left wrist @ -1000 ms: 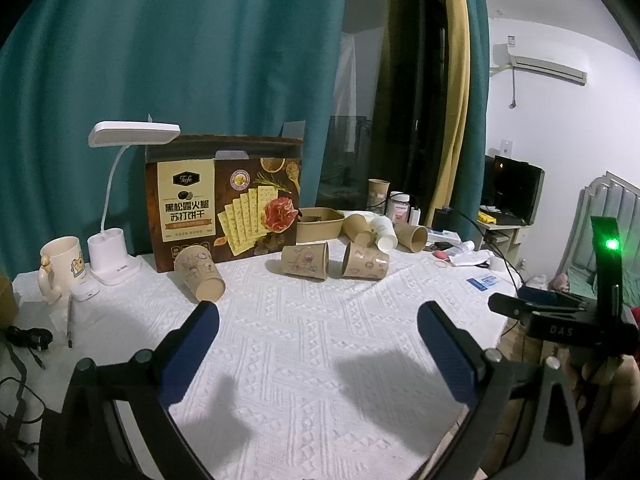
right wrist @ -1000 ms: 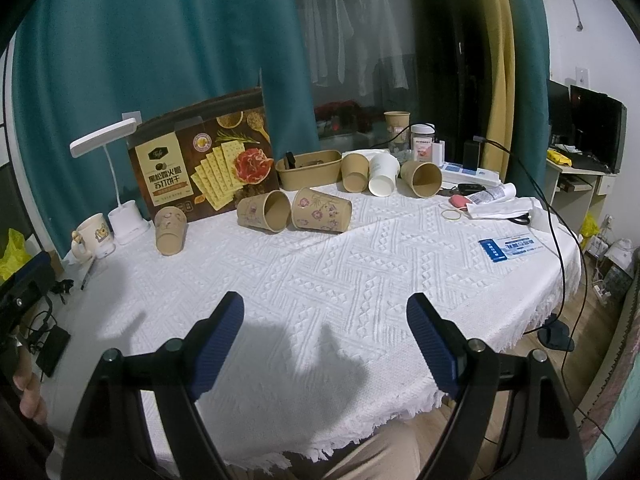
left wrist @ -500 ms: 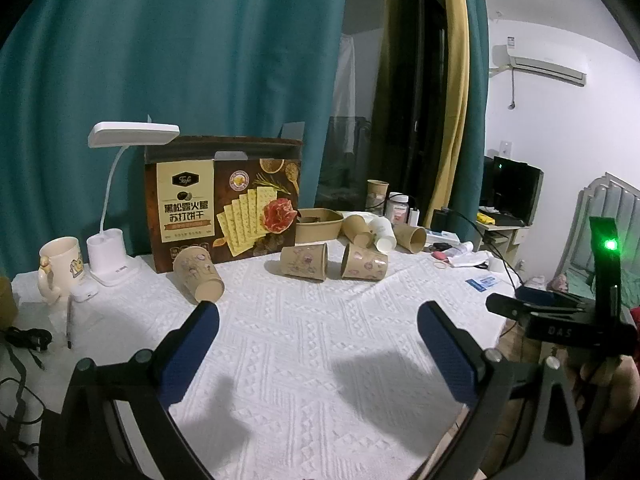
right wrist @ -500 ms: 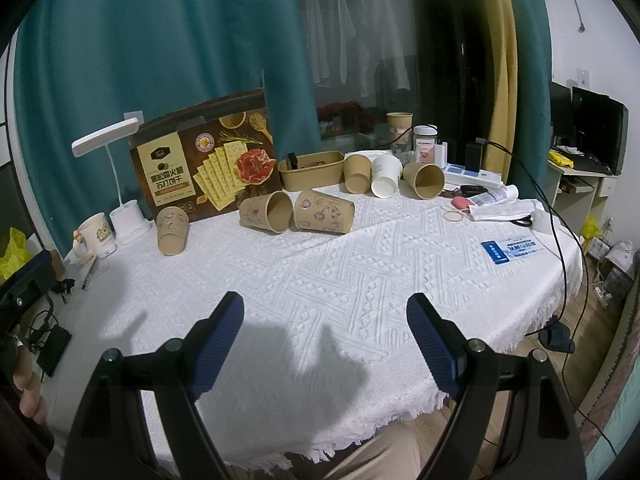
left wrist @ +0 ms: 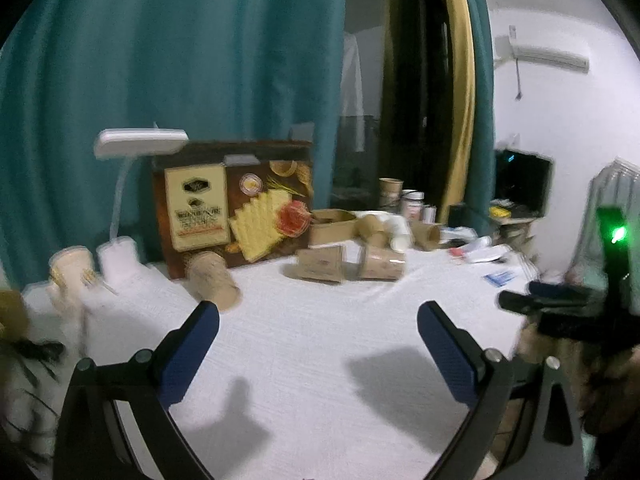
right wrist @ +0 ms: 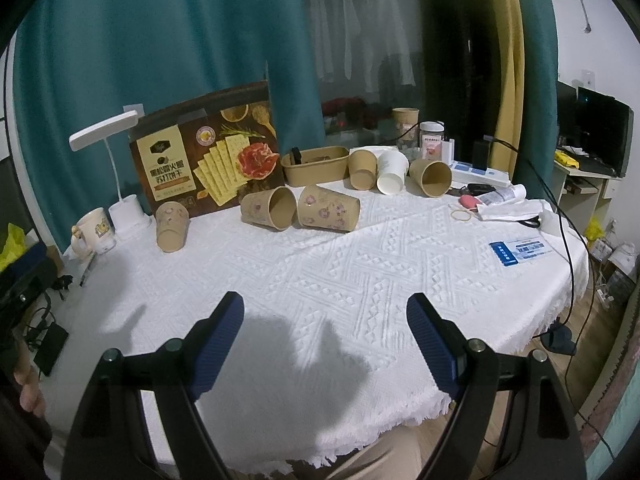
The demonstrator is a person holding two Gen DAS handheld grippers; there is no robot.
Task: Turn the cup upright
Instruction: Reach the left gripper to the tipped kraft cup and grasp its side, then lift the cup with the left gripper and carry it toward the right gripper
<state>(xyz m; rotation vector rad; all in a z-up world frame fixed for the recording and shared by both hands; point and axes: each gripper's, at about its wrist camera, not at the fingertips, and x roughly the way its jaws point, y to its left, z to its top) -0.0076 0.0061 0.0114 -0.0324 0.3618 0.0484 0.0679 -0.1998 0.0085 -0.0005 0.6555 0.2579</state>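
While both pairs of blue-padded fingers stand spread wide with nothing between them, the left gripper (left wrist: 318, 338) and the right gripper (right wrist: 324, 330) hang over bare white tablecloth (right wrist: 360, 264) near its front edge. Well beyond them lie two flowered paper cups on their sides, touching: the left cup (right wrist: 269, 209) with its mouth towards the camera, the right cup (right wrist: 329, 208) with its base end nearer the first. Off to the left, apart from these, a third flowered cup (right wrist: 172, 227) stands mouth down. Behind the cups a cracker box (right wrist: 206, 160) leans against the teal curtain (right wrist: 160, 40), with a white desk lamp (right wrist: 116, 168) and a mug (right wrist: 94, 232) beside it. Farther right sit a brown paper bowl (right wrist: 316, 165), two plain brown cups and a white cup (right wrist: 391, 178) on their sides, then a blue card (right wrist: 518, 251). Nothing lies between the grippers and the cups. The left wrist view is motion-blurred.
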